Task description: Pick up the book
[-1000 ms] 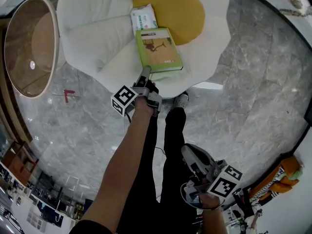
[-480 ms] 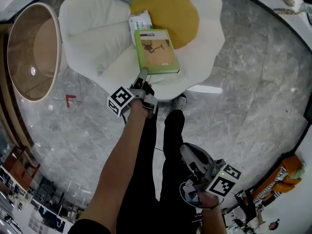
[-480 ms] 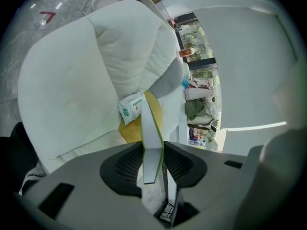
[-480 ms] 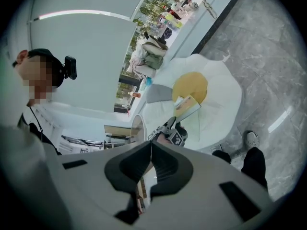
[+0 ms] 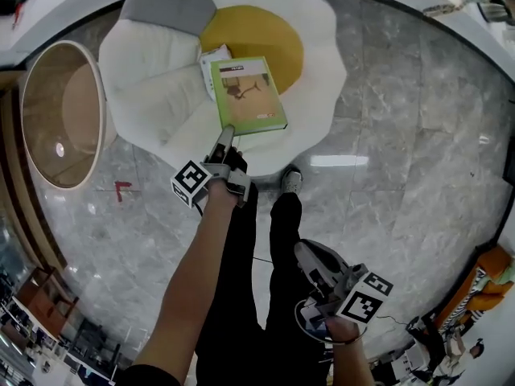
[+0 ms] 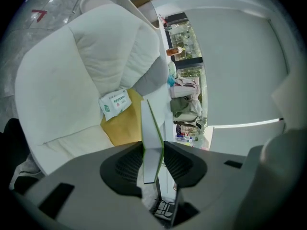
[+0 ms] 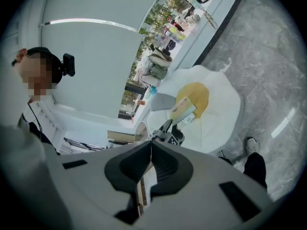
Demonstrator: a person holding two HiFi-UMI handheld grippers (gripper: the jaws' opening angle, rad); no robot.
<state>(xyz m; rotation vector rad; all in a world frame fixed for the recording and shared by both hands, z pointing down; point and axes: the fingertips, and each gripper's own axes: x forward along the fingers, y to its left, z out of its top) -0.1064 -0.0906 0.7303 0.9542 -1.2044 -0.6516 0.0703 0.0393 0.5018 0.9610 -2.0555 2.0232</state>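
The left gripper (image 5: 226, 132) is pinching the green book (image 5: 245, 95) by its near edge, holding it just above the white cushion (image 5: 153, 95). The right gripper (image 5: 306, 254), jaws pressed together and empty, is hanging beside the leg (image 5: 283, 240), apparently unneeded.

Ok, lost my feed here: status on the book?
Left tongs shut on book, near edge. Right tongs shut, empty. Wipes pack beside it, no obstruction.

Wipes pack (image 5: 208, 61) beside yellow cushion (image 5: 256, 32) on white chair (image 5: 153, 95).
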